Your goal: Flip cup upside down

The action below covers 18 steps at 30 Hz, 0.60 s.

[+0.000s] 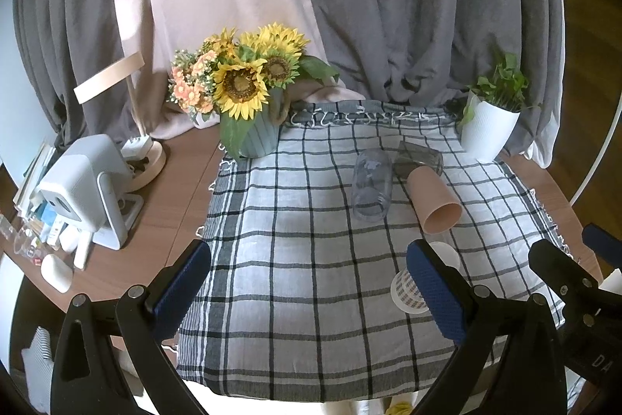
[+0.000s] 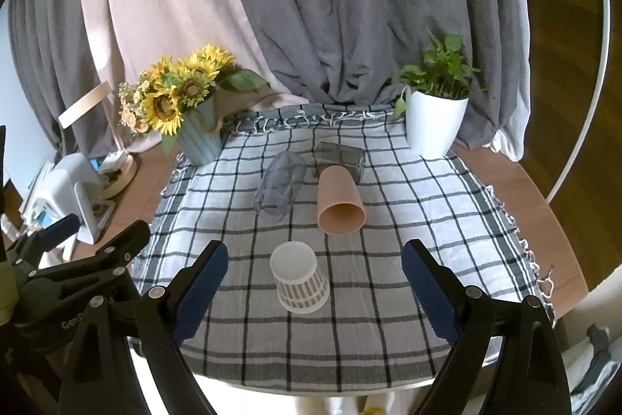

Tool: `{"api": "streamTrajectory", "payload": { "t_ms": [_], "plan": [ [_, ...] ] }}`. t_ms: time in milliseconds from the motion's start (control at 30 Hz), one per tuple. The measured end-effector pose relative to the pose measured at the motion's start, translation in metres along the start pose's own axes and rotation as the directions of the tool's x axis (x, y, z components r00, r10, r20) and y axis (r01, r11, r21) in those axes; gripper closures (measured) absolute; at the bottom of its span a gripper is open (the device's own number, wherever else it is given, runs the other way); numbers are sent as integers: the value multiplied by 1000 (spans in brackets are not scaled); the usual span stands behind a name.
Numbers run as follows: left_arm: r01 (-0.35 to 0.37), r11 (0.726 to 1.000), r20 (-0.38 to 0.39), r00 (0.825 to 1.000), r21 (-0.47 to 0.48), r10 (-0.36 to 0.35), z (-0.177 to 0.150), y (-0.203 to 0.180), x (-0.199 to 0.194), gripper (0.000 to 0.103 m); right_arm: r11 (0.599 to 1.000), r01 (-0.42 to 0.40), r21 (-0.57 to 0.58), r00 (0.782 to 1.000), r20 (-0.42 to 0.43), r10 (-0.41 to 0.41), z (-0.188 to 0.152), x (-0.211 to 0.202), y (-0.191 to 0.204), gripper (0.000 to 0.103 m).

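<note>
Both the right gripper and the left gripper stood wide apart and empty, the checked paper cup already base-up between the right fingers, so next the nearer tan cup lying on its side wanted a mid-wall squeeze.

a home living space, by the look of it: a round wooden tabletop under a checked cloth, backed by grey and pink curtains. a sunflower vase sits upper left, a potted plant upper right, small household gadgets at the left edge.
</note>
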<state>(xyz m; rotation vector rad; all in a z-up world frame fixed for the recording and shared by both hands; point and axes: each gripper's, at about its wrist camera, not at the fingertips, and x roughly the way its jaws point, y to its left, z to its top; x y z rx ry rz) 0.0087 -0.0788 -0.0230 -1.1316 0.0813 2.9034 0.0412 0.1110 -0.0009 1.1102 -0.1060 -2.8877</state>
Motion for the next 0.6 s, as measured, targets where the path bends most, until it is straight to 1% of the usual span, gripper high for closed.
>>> {"api": "streamTrajectory", "payload": {
  "t_ms": [600],
  "plan": [
    [10,1000,10,1000,12,-11,5,-5,1,0,1000,7,17,1000,0,-7,0,2,-5,12]
  ]
}}
